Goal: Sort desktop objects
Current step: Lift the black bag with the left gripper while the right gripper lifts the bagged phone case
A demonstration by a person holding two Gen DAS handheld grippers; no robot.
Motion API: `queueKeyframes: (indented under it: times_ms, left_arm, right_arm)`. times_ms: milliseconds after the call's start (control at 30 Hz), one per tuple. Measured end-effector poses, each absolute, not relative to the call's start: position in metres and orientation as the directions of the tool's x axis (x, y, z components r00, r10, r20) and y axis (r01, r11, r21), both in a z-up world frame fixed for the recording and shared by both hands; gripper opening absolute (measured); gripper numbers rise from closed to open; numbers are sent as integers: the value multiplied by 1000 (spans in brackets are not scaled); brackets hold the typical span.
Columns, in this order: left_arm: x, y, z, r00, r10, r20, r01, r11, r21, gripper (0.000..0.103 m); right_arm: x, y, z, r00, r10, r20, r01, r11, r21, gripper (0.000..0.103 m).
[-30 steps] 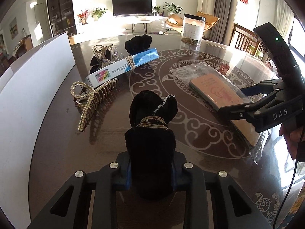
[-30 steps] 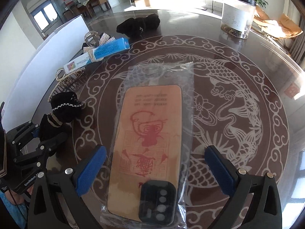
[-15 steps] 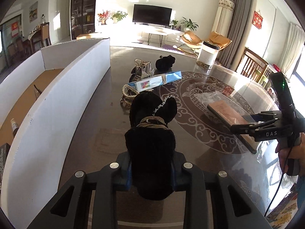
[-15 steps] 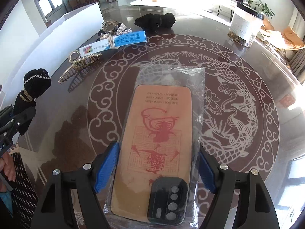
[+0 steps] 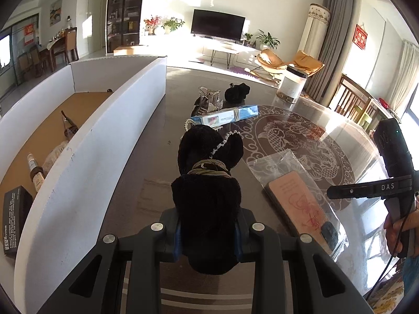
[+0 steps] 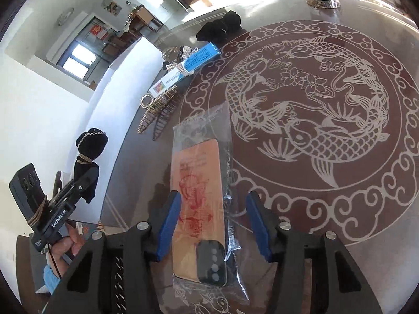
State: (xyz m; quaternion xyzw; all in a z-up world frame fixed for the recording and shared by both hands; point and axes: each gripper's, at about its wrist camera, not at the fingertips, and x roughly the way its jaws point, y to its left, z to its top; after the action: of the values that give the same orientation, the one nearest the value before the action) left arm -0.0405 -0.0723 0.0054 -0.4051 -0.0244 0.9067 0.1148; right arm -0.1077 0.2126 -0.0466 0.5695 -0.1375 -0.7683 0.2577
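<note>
The left tongs (image 5: 208, 238), clamped on the black velvet hair tie bound with gold cord (image 5: 209, 191), have lifted it clear of the tabletop (image 5: 157, 157), with the white-walled cardboard box (image 5: 86, 141) now at 10 o'clock. The right tongs (image 6: 213, 226) are closing around the bagged orange phone case (image 6: 197, 196), right pad not yet touching, so 2 items look nearly sorted.

My left gripper (image 5: 208, 238) covers the lower end of the black hair tie (image 5: 209, 183). That tie hides most of the pearl hair claw (image 5: 189, 124). The lettering on the blue-and-white box (image 5: 225, 115) is too small to read. My right hand (image 5: 399, 227) is cut off by the frame edge.
</note>
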Motion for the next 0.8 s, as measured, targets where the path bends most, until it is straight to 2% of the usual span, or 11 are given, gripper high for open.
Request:
queueKeyframes:
  times_ms: [33,67,133,200,367,500,667,800]
  left_arm:
    - [-41,-71,5,-646,225,-729,-190,-973,-132,29]
    - [-41,-70,6,-648,223,-729,-192,-973,-127,29]
    - [-42,-68,5,-648,223,-728,-192,-973,-127,29]
    - [-43,-67,4,-647,223,-729,-189,-973,-130,29]
    - [-41,-73,2,-646,218,-732,-172,-975,-139,29]
    - [-41,-82,6,-653,221,-724,-161,-975,-153,29]
    - [-41,-87,6,-656,227,-720,-150,-974,-170,29]
    - [-41,-86,5,-655,221,-722,-154,-975,-159,29]
  right_arm:
    - [-111,210,-47,-205,-528,-824,244,-843,479,69]
    - [-115,207,-45,-190,-508,-840,244,-853,461,89]
    - [-128,195,-37,-168,-483,-859,251,-864,437,101]
    - [-143,177,-27,-159,-443,-882,281,-877,390,103]
    - [-161,122,-40,-46,-222,-974,380,-906,189,103]
    - [-142,89,-50,-6,-134,-991,461,-880,116,103]
    - [-130,76,-71,-17,-5,-1000,458,-889,-3,103]
    - [-127,83,-83,16,-10,-1000,446,-895,16,103]
